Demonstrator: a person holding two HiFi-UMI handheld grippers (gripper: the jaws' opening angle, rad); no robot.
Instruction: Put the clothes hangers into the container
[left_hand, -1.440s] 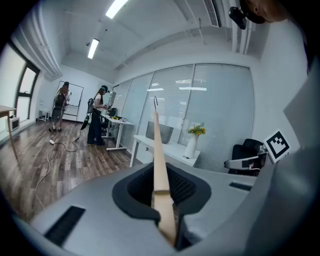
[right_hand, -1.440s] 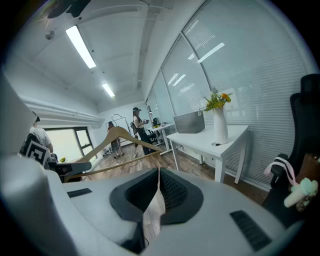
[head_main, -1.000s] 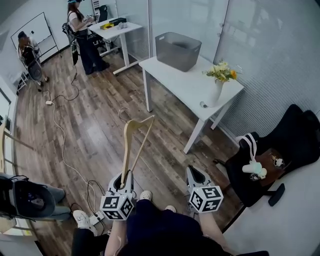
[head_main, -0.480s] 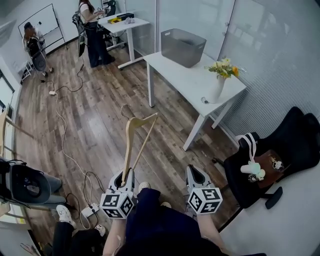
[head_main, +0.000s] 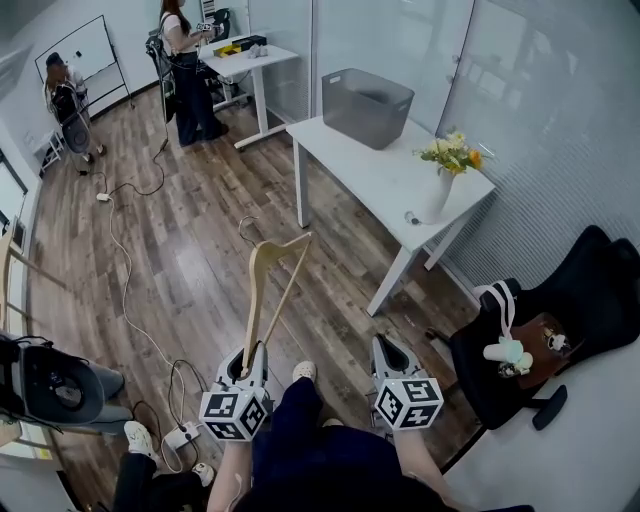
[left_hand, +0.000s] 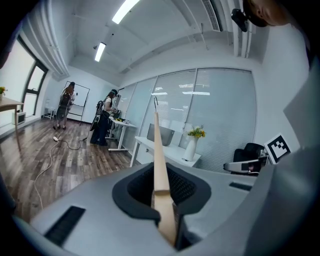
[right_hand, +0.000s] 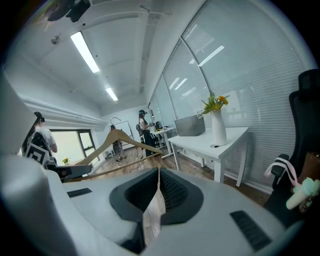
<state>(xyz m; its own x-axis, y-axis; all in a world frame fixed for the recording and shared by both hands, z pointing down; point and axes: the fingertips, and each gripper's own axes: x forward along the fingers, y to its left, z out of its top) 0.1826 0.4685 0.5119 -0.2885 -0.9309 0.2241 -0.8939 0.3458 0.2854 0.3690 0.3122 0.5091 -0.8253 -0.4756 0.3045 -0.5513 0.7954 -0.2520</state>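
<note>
People at far left: two figures (head_main: 62, 100) (head_main: 188, 62) are seen standing at the far end of the room, one near a whiteboard (head_main: 75, 52), the other beside a white desk (head_main: 245, 58).
Floor: wood planks (head_main: 190, 250) are crossed by a thin cable (head_main: 118, 262) trailing from the far left toward the near side.
Left gripper (head_main: 246, 360): the jaws are clamped on the lower end of the clothes hanger, which is seen edge-on between the pads in the left gripper view.
Clothes hanger (left_hand: 161, 181): a pale wooden hanger is held out ahead of the person over the floor, its metal hook (head_main: 243, 226) at the far end; it is kept well apart from the container.
Right gripper (head_main: 388, 350): the jaws are brought together with nothing gripped; only floor is seen through the thin slit between the pads.
Container (head_main: 360, 105): a grey open-topped bin is set on the far end of the white table.
White table (head_main: 385, 165): it is placed against the glass wall, to the right of the hanger.
Vase (head_main: 437, 192): a white vase with yellow and orange flowers (head_main: 452, 153) is stood on the near right corner of the table, well apart from the bin.
Black chair (head_main: 590, 285): it is placed at the far right, with a pale soft toy (head_main: 508, 353) laid on the seat.
</note>
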